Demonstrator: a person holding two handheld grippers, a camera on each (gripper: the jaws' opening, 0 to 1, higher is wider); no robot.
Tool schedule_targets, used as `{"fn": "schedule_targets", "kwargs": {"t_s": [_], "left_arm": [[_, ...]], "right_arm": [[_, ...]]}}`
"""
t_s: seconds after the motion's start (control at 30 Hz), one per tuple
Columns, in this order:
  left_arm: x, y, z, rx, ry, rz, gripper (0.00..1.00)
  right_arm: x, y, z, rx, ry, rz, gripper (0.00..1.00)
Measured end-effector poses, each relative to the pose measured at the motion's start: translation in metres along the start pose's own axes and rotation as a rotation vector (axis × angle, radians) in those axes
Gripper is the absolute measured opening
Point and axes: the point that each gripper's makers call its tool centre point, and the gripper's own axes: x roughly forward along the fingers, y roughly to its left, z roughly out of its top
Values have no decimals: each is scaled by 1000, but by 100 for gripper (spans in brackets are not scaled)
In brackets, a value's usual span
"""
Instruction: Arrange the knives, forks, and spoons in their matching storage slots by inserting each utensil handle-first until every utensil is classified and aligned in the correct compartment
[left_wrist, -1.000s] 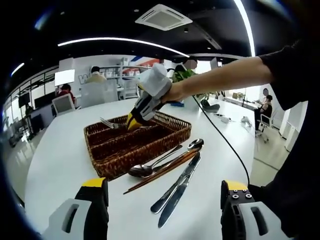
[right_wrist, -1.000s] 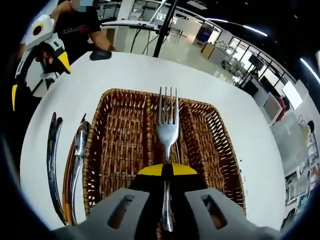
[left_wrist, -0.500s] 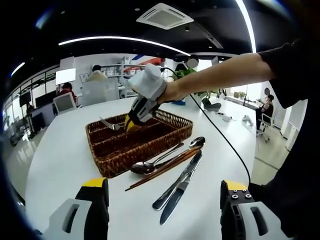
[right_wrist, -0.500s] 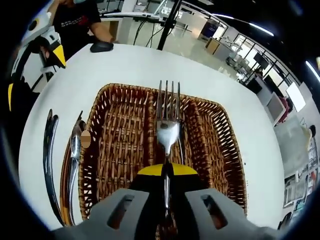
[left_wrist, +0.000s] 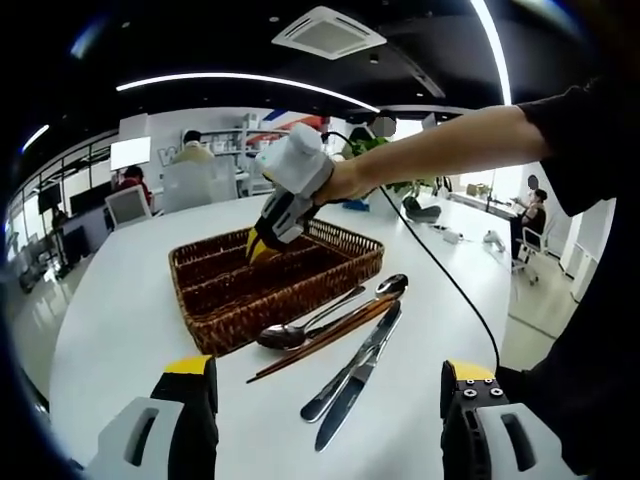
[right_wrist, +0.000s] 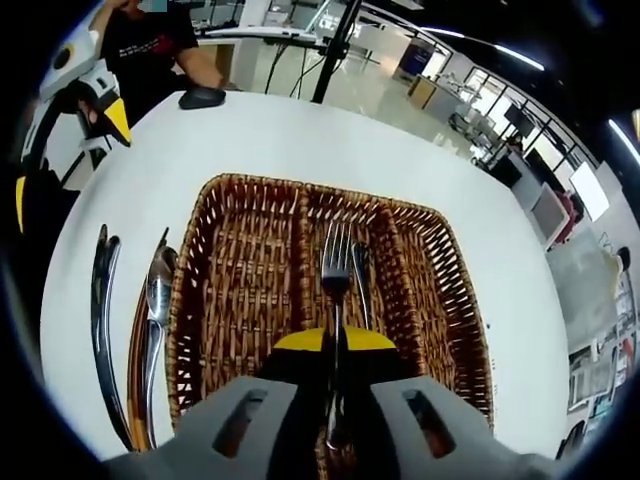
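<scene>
A brown wicker tray with three long slots sits on the white table. My right gripper hangs over its near end, shut on the handle of a fork. The fork's tines lie low in the middle slot beside a second fork. In the left gripper view a hand holds the right gripper tip-down into the tray. Spoons, brown chopsticks and two knives lie beside the tray. My left gripper stands open and empty, near the table's front edge.
The knives, spoons and chopsticks lie left of the tray, with the left gripper beyond them. A black mouse rests at the table's far edge by a person. Chairs and desks stand behind.
The fork's head has dropped from above the tray into the middle slot. The right gripper has dipped its tip further into the tray. The left gripper has stayed put.
</scene>
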Motion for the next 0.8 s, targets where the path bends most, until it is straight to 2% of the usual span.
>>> {"fn": "schedule_targets", "kwargs": {"t_s": [0.1,0.23,0.33,0.4,0.53,0.6,0.7,0.8], "left_arm": [[0,-1,0,2,-1,0,96],[0,0,3,-1,-10,2,96],[1,-2,5,7,-12,0,96],[1,-3,7,10,-16,-3,96],[2,-5,9,12,-19,-6,96],[2,-5,9,10,-17,-6,96],[2,-6,9,7,-19,-8,96],[2,-7,11,9,-22,-9,96]], "right_arm": [[-5,0,1,9,-8,-14,5],[-17,1,7,72,-50,-50,9],[-23,5,8,113,-61,-54,19],[-27,6,9,127,-79,-63,22],[-35,13,16,219,-147,-66,27],[-42,19,19,272,-177,-56,34],[-49,23,19,268,-187,-71,39],[-59,29,19,316,-200,-92,48]]}}
